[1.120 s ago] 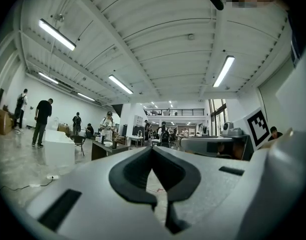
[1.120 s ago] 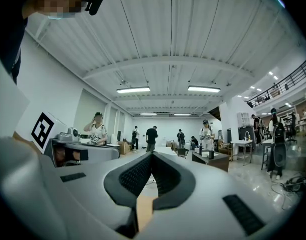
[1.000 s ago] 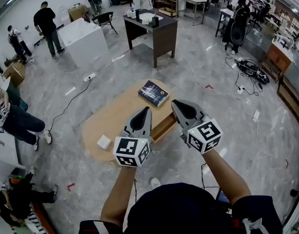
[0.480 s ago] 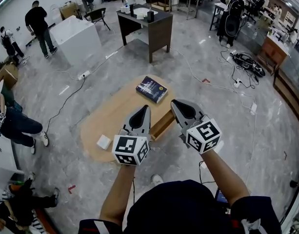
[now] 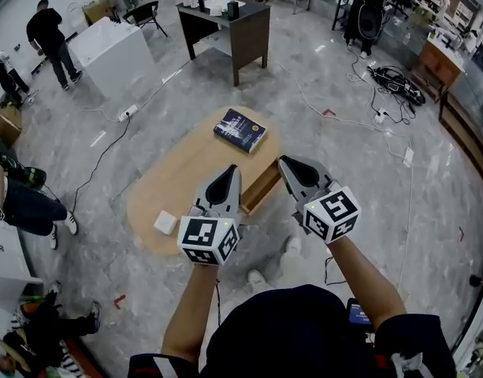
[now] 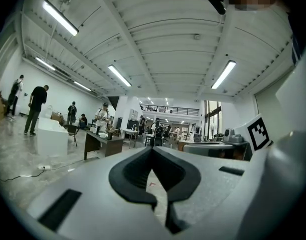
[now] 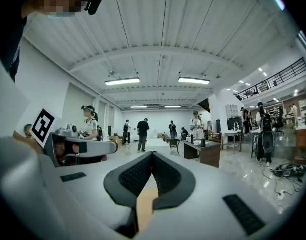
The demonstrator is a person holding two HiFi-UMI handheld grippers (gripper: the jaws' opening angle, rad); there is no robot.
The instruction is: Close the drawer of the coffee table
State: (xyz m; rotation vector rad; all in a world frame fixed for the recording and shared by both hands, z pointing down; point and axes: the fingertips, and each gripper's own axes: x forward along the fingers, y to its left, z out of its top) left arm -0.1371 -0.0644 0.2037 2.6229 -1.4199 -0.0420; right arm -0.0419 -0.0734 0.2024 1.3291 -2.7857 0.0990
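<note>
Head view, drawer (image 5: 261, 189): stood partly pulled out of the near side of the oval wooden surface (image 5: 178, 187). It lay between the two pairs of tongs, just below their tips.
Head view, left tongs (image 5: 231, 172): were clenched and empty, with the tips over the surface's edge just left of the drawer.
Head view, right tongs (image 5: 285, 164): were clenched and empty, with the tips just right of the drawer. Whether they touched it could not be told.
Head view, book (image 5: 239, 130): lay flat on the surface, well beyond both tongs.
Head view, white box (image 5: 165, 223): sat on the surface, left of the left tongs.
Left gripper view, left tongs (image 6: 152, 150): tips were pressed together with nothing between them.
Right gripper view, right tongs (image 7: 152, 156): tips met and held nothing. Tan wood (image 7: 144, 204) showed through the gap below them.
</note>
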